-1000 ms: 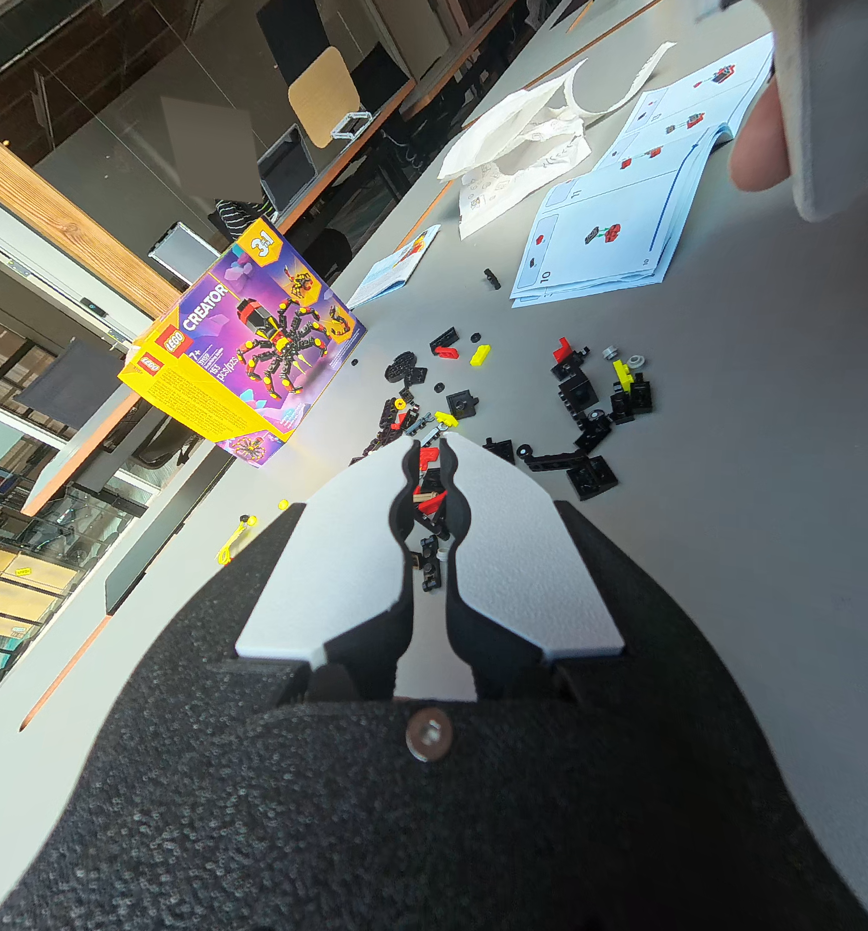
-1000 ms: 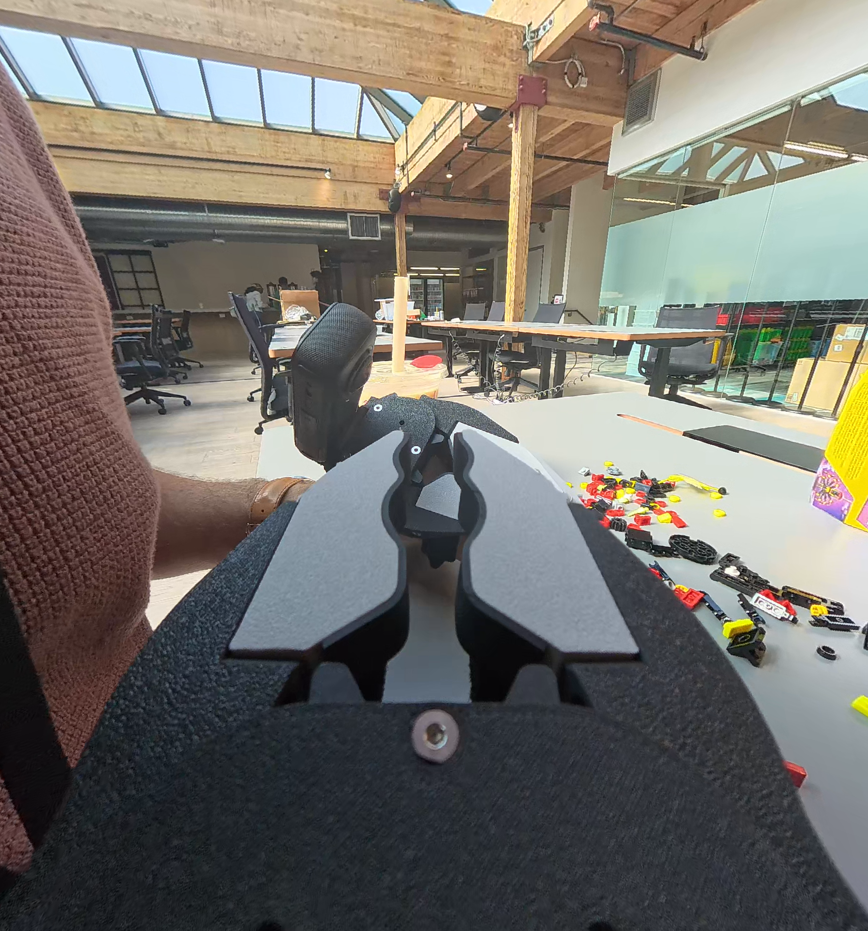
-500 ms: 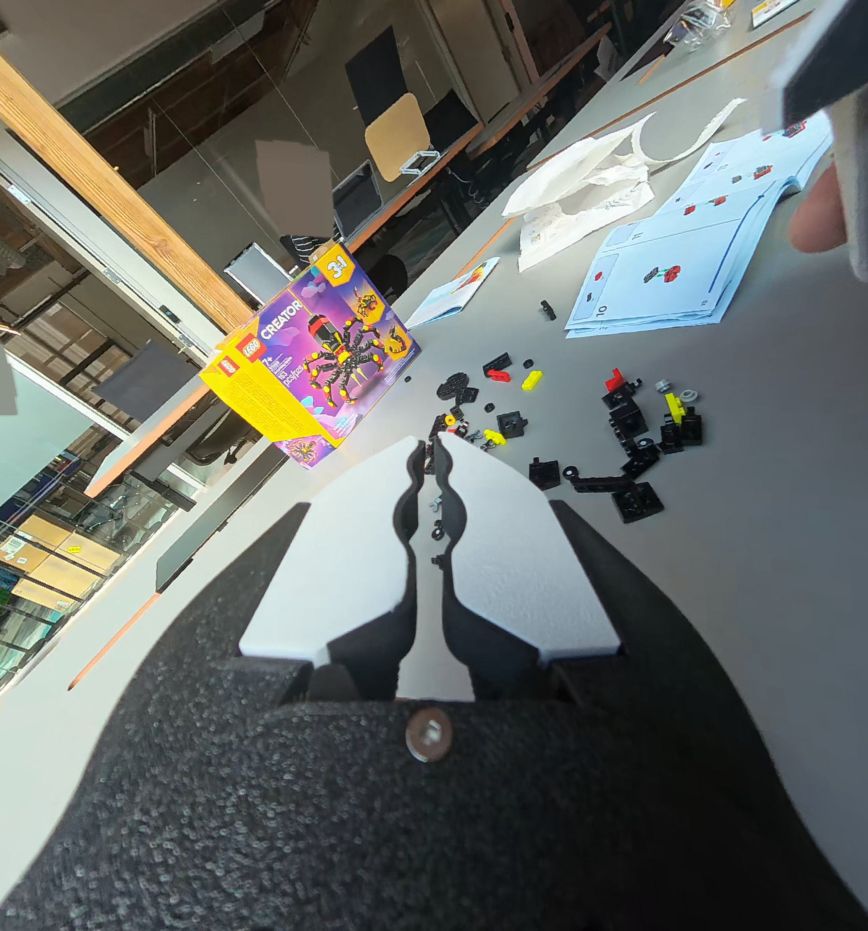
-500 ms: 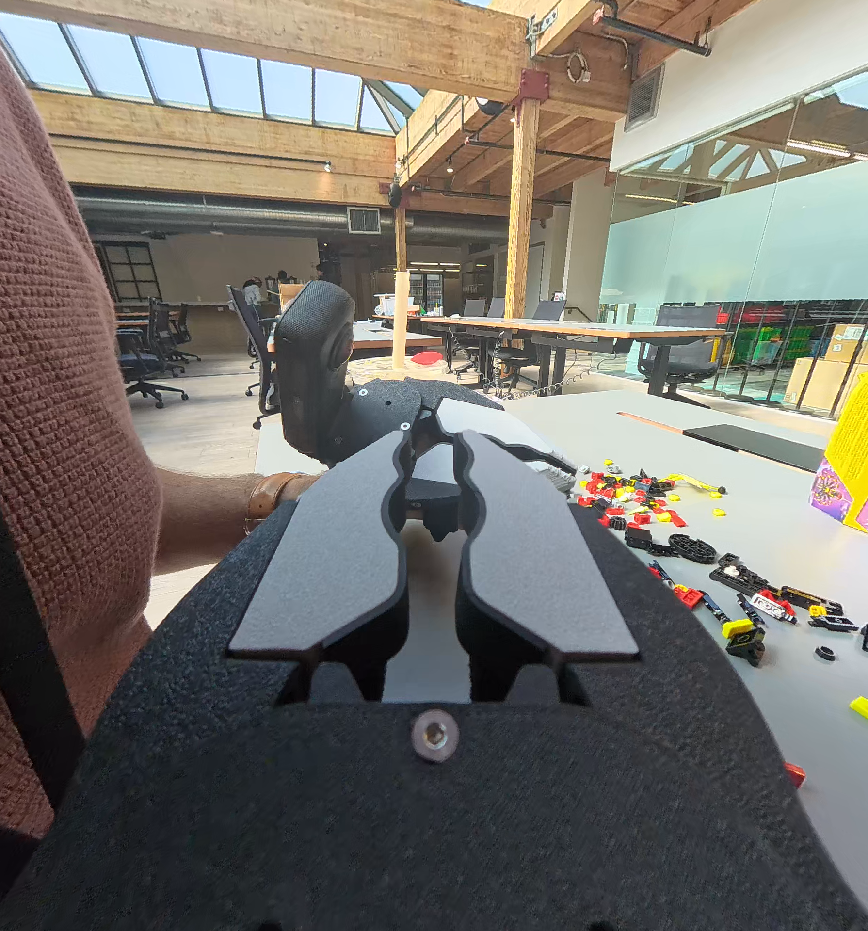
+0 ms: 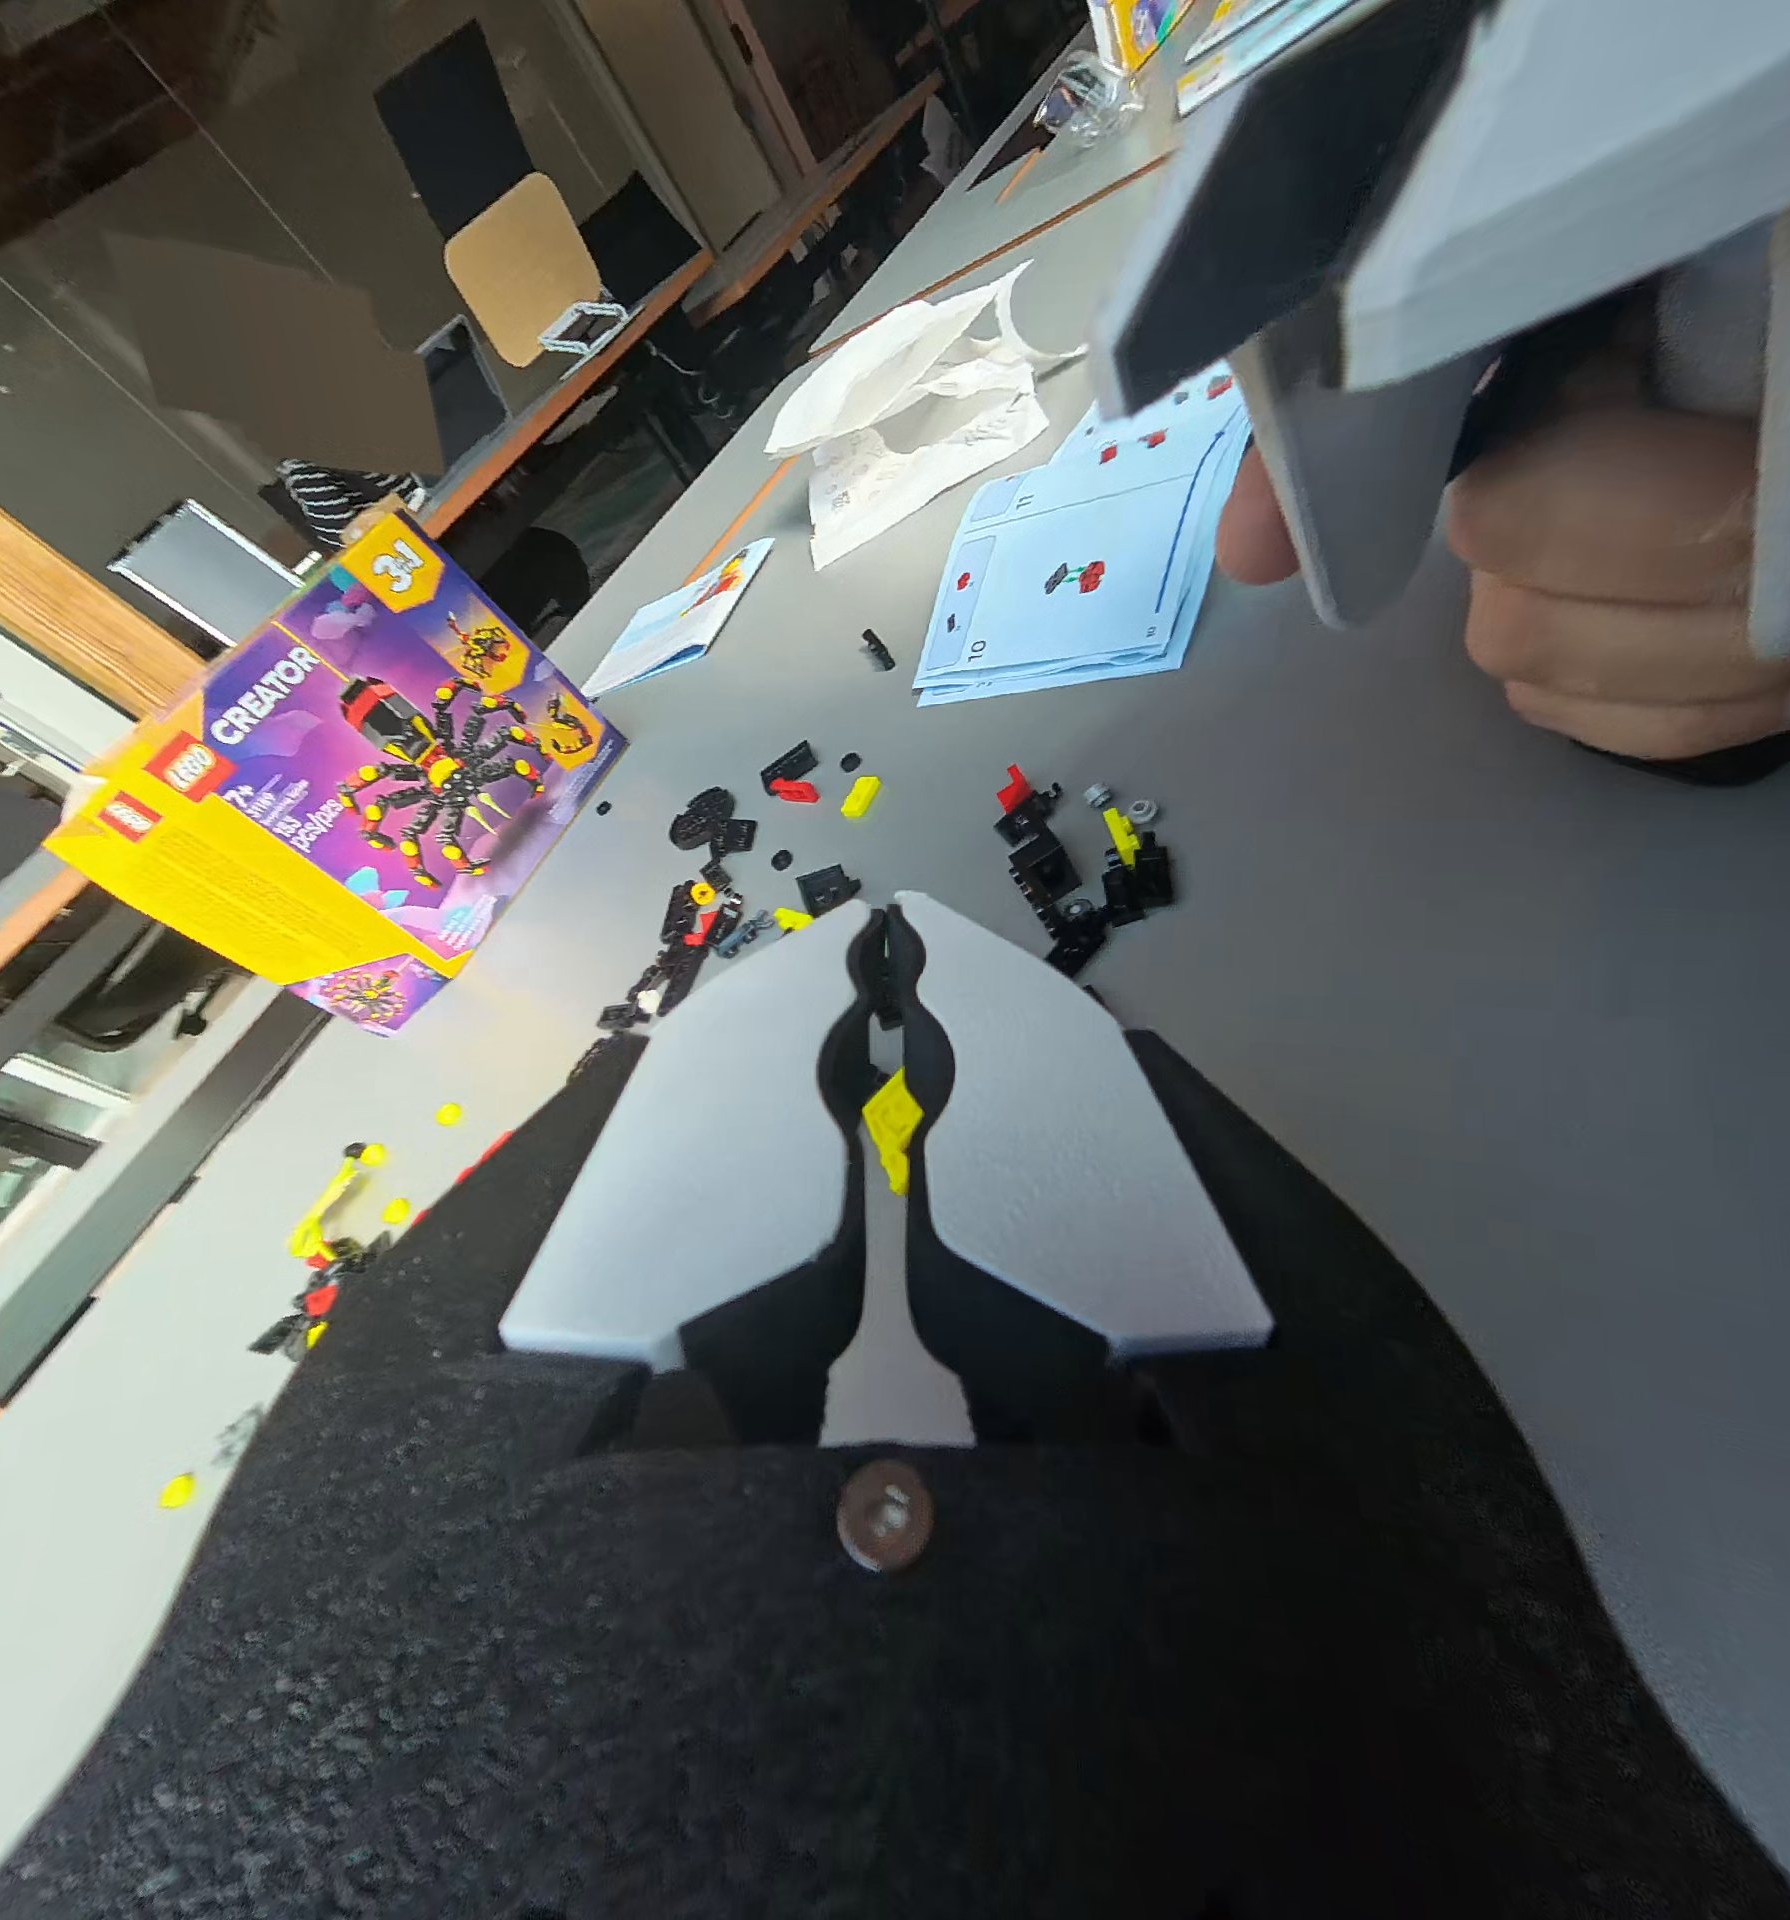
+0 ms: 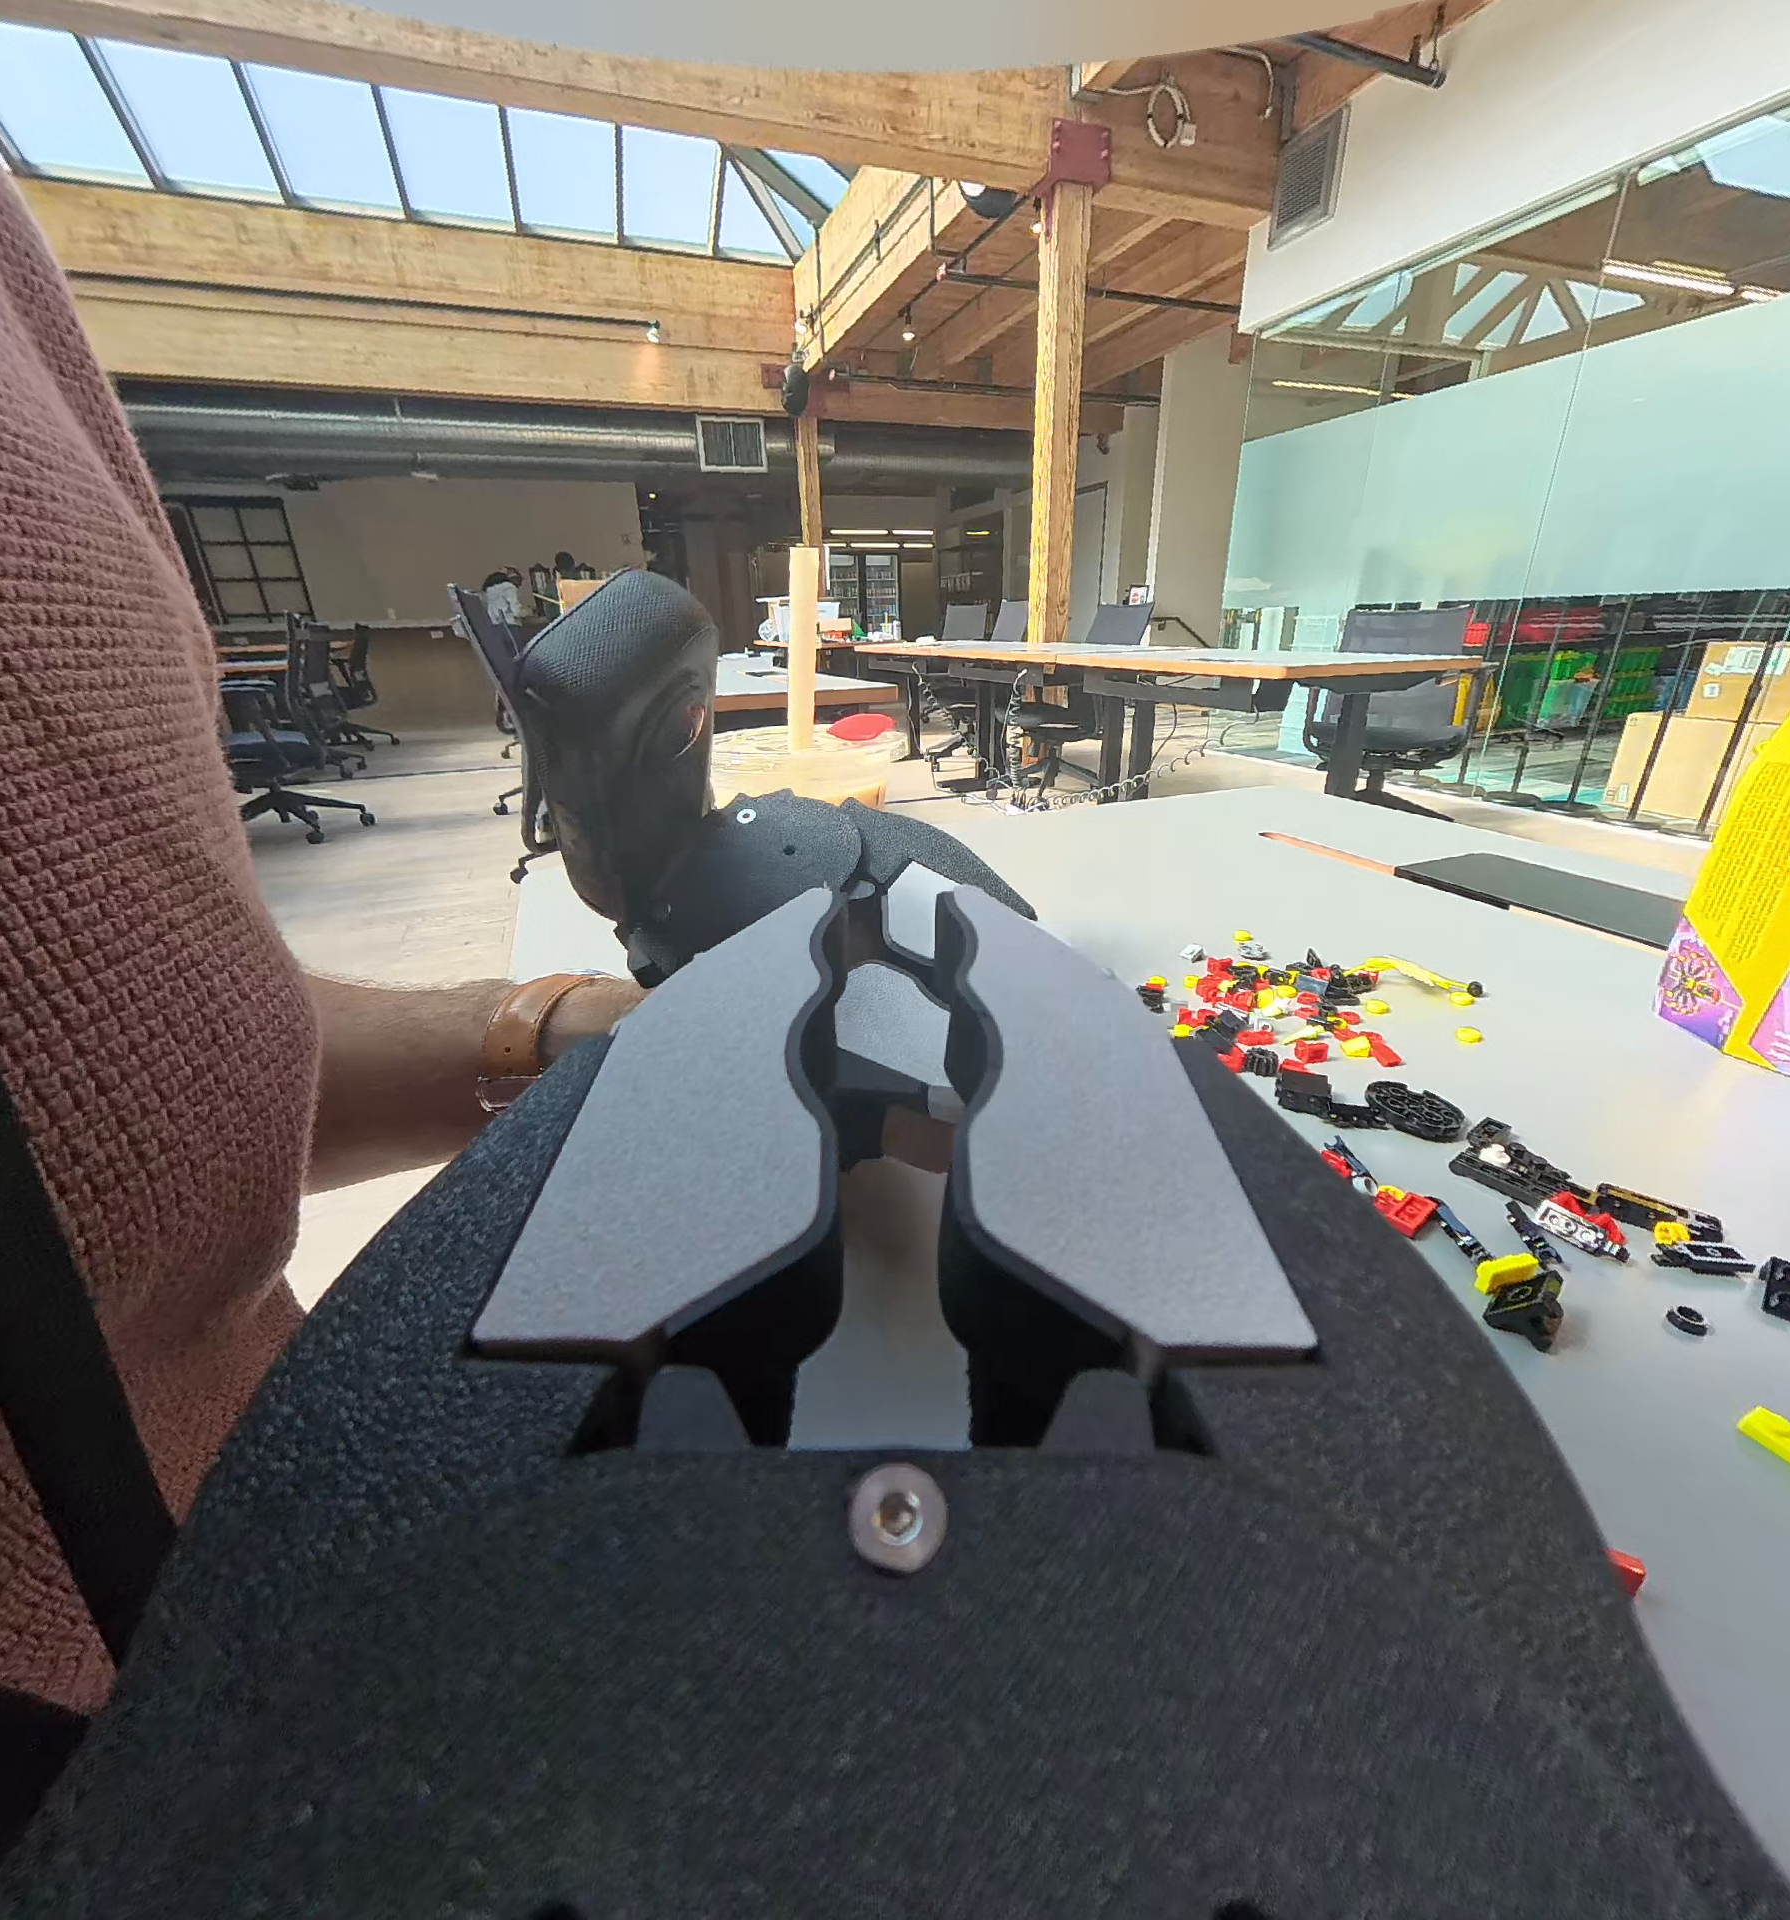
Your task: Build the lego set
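My left gripper hangs over the grey table with its fingertips together. A yellow piece shows in the gap behind the tips; I cannot tell if it is held or lies on the table below. Loose black, red and yellow Lego pieces lie just beyond the tips. My right gripper has a narrow gap between its fingers, with nothing seen in it. It points at the left gripper's black housing, close in front. The right gripper's fingers and the hand fill the left view's upper right.
The purple and yellow Lego box stands at the left, also in the right wrist view. An open instruction booklet, a second booklet and a white paper bag lie beyond. More pieces are scattered across the table. Spacing between my two grippers at the tips: around 10 cm.
The left view has swung, so the right gripper and hand loom much closer at its upper right. A yellow piece now shows in the left finger gap. The left gripper rose slightly.
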Demonstrator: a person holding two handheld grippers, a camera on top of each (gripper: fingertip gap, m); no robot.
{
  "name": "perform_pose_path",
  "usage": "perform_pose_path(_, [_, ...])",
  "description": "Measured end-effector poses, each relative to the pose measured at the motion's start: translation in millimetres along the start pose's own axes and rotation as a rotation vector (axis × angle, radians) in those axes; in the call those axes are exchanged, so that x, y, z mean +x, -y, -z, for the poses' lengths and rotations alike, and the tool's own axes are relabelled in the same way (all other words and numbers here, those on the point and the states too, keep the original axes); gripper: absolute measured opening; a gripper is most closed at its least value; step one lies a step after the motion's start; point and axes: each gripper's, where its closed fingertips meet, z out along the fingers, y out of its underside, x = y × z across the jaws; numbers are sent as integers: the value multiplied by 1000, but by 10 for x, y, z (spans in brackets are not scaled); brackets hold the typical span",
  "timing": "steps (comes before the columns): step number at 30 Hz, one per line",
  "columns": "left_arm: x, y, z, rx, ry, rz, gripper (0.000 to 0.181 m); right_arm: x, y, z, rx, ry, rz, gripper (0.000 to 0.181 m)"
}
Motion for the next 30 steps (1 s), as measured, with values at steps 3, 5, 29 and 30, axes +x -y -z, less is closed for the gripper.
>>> perform_pose_path(3, [-59,-38,14,8,-37,142,0,6,1,1,1,-2,-5,15])
perform_pose_path(5, [-148,-130,17,-27,-3,186,0,2,-3,-2,-2,1,-6,15])
perform_pose_path(29, [-157,-572,-72,-319,56,88,0,-30,-7,9,-8,11,0,15])
perform_pose_path(30, [-160,-568,-72,-317,59,88,0,-32,-8,9,-9,11,1,15])
